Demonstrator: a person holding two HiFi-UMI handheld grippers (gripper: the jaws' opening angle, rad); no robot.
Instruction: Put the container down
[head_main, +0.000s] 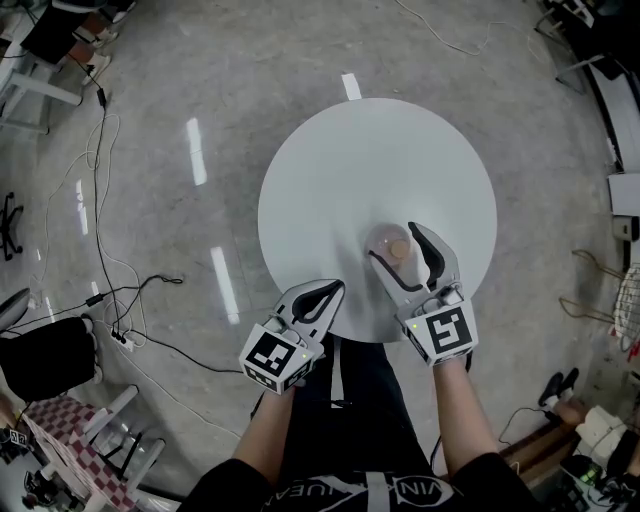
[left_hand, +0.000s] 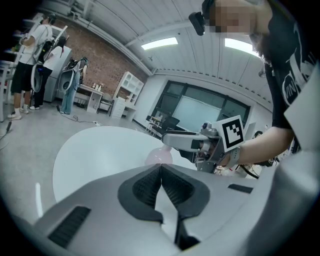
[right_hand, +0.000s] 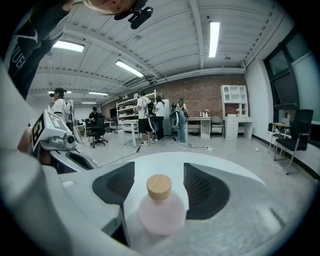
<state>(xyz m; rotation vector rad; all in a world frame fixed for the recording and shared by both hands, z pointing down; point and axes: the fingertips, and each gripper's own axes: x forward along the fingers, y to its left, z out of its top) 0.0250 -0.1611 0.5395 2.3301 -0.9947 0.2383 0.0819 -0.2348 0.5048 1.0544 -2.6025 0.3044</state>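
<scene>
The pink container (right_hand: 159, 212) stands upright on the round surface (head_main: 380, 160) (near its front edge), so the right gripper (head_main: 395, 243) gapes around it, pads clear of its sides. The left gripper (head_main: 333, 291), pinched together and empty, idles alongside.

bright, even light from ceiling strips (right_hand: 214, 35), glare streaks on the floor (head_main: 197, 150), fisheye-bent, dark-cornered gripper views

Container (right_hand: 159, 216) shows a frosted pink body and matt wooden cap (right_hand: 159, 186); table (head_main: 350, 170) is smooth matt white; floor (head_main: 180, 70) is glossy grey.
</scene>
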